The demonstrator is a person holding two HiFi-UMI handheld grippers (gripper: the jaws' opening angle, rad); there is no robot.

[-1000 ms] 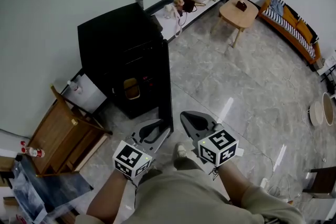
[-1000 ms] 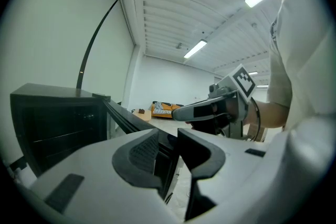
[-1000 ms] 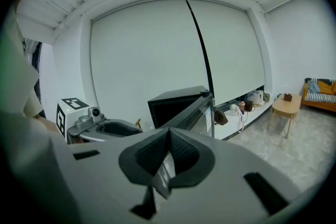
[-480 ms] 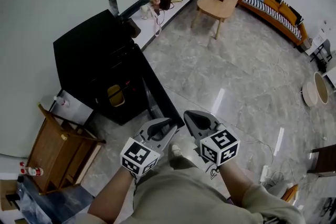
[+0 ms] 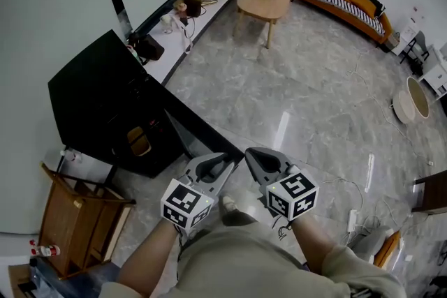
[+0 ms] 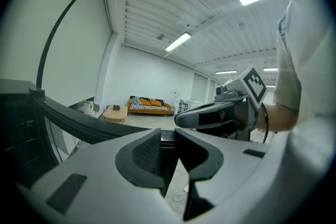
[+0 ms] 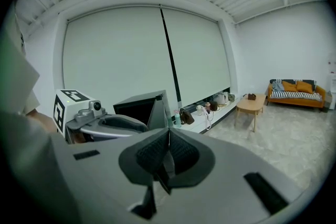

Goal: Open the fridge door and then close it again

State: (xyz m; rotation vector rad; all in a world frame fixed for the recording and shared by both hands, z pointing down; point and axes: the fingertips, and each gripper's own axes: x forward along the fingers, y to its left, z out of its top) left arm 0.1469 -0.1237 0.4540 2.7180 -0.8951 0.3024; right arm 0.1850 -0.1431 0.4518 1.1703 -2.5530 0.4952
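Spotter: Fridge door (image 5: 202, 132) stands swung wide off the black fridge (image 5: 91, 94) at the left of the head view, with its free edge reaching out toward you. Your left tongs (image 5: 225, 161) have just been closing. That edge sits between their pads, so I read them as clamped on it.

Checker: It's a thin bite, though. You hold only the rim, up by the door's top edge. If you pull along a line that doesn't follow the hinge arc, I'd expect the rim to twist out of the pads and the door to drift free.

Spotter: Your right tongs (image 5: 251, 154) are clenched on nothing, just beside the left pair. Keep them out of the gap between door and fridge, or they could get pinched as it shuts.

Checker: Push too hard and the door may slam. The yellow thing (image 5: 138, 142) inside the fridge could then be shaken loose.

Spotter: Your shoe (image 5: 228, 203) is right below the tongs, near the door's free edge, so mind it. If you step back, the cable (image 5: 342, 183) on the floor to your right could catch a foot.
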